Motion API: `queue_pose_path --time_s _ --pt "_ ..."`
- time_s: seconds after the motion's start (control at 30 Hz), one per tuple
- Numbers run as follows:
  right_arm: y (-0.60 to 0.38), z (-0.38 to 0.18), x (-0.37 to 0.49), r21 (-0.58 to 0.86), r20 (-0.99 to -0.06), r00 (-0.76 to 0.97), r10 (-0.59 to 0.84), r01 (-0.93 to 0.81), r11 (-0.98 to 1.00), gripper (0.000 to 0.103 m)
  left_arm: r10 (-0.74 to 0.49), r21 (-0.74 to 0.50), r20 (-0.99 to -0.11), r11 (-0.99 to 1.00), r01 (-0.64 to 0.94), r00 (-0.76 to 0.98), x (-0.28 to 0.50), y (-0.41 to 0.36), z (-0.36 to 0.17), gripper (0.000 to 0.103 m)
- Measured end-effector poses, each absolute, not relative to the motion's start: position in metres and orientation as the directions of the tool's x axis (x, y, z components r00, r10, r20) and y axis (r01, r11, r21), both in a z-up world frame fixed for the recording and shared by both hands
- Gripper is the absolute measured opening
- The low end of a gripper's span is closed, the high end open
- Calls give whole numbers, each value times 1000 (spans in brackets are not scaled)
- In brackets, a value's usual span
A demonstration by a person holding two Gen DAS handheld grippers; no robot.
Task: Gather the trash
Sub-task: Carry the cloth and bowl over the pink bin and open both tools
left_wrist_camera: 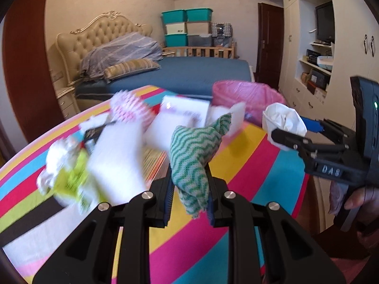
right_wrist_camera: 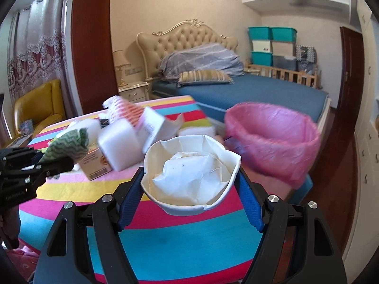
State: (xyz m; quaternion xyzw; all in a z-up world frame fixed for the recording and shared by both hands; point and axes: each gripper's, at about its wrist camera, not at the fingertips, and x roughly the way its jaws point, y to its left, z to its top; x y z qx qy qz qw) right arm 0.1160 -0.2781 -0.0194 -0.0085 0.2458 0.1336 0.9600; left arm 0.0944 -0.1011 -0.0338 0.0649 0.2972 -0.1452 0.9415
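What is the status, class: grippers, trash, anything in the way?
Left gripper shut on green cloth. Right gripper shut on paper cup. Pink bin ahead, path clear. More boxes on table.

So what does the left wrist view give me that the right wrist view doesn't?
Only the left wrist view: the wardrobe shelves with a TV.
Only the right wrist view: the crumpled paper inside the paper bowl, a yellow armchair, the curtains.
Both: the green-striped cloth, the pink-lined bin, the striped table, the bed.
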Motion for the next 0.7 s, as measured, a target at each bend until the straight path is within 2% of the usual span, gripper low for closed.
queue_pose_path --time_s 0.47,0.7 --pt "-362 2 182 -65 -397 913 90 -126 990 71 -379 -8 -523 898 441 763 218 -205 12 23" --pt "-407 5 221 -7 -375 922 92 -102 995 71 -446 -57 -516 869 491 731 283 -252 21 24"
